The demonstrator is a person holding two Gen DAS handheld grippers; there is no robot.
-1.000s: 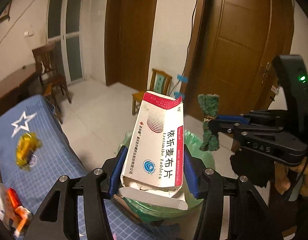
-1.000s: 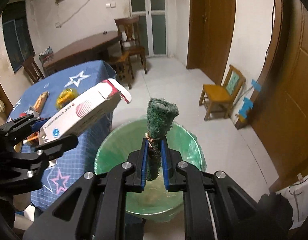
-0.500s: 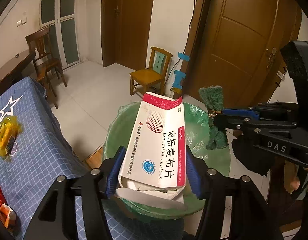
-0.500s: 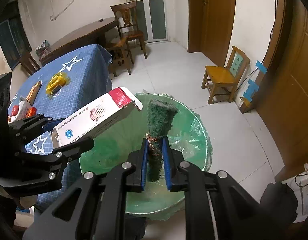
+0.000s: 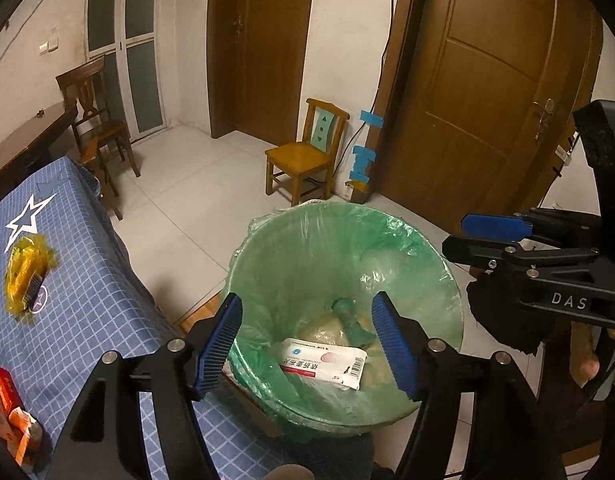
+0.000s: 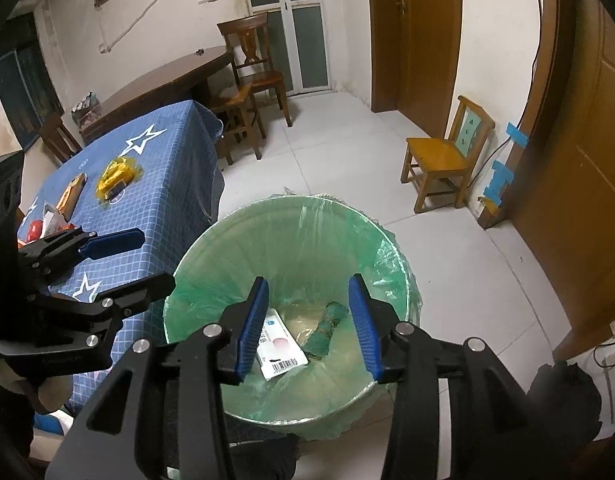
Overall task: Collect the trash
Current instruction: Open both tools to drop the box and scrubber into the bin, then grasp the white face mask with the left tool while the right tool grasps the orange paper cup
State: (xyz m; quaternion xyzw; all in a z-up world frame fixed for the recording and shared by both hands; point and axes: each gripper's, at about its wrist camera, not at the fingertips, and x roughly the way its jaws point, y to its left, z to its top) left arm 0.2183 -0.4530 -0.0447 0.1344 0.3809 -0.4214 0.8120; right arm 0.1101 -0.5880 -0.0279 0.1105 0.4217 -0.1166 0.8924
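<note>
both items have left the fingers since the earlier frames: the tablet box [image 5: 322, 363] and the green scouring roll [image 6: 327, 329], then held above the bin, now lie at the bottom of the green-lined trash bin [image 5: 447, 280]. box lies flat, label up, touching the roll's end in the right wrist view. left gripper [image 5: 307, 340] hangs over the near rim, its jaws opening and released, nothing between the blue fingers [image 5: 219, 344]. right gripper [image 6: 307, 324] likewise over the bin mouth, jaws opening, empty; no pad touches the liner. bin stands on the tiled floor [image 6: 327, 152], just beside the edge of the table [image 5: 91, 296] with its blue star cloth hanging close to the bin's rim. on the table: a yellow wrapper [image 5: 25, 276] well back from the edge, an orange packet [image 5: 3, 396] at the near corner. floor beyond the bin is open up to a small wooden chair [image 5: 303, 156] by the wall and the brown doors [image 5: 491, 92].
</note>
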